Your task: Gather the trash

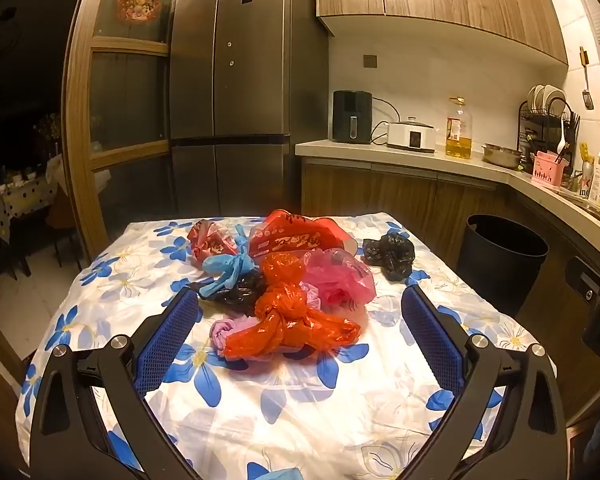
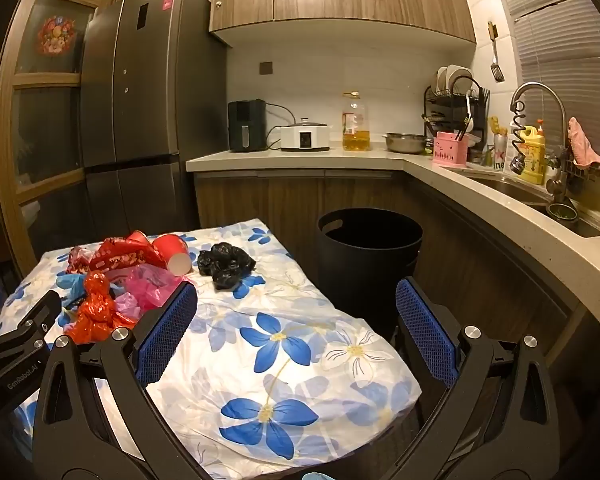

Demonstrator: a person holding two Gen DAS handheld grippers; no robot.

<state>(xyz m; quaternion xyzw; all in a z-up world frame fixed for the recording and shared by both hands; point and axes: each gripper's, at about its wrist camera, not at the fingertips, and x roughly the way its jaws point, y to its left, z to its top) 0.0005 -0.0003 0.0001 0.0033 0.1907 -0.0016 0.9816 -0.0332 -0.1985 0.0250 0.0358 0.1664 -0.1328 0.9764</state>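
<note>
A heap of crumpled plastic bags lies on the flowered tablecloth (image 1: 300,408): an orange bag (image 1: 288,312) in front, a pink bag (image 1: 340,276), a blue bag (image 1: 228,268), a red printed bag (image 1: 292,236) and a black bag (image 1: 390,254) apart at the right. My left gripper (image 1: 300,320) is open and empty, its fingers either side of the orange bag, above the table. My right gripper (image 2: 296,320) is open and empty over the table's right part. There the black bag (image 2: 226,264) and a red paper cup (image 2: 176,254) show. A black trash bin (image 2: 370,260) stands beside the table.
The bin also shows in the left wrist view (image 1: 500,264). A grey fridge (image 1: 236,88) stands behind the table. A kitchen counter (image 2: 300,158) with appliances, an oil bottle (image 2: 355,124) and a sink (image 2: 512,188) runs along the back and right.
</note>
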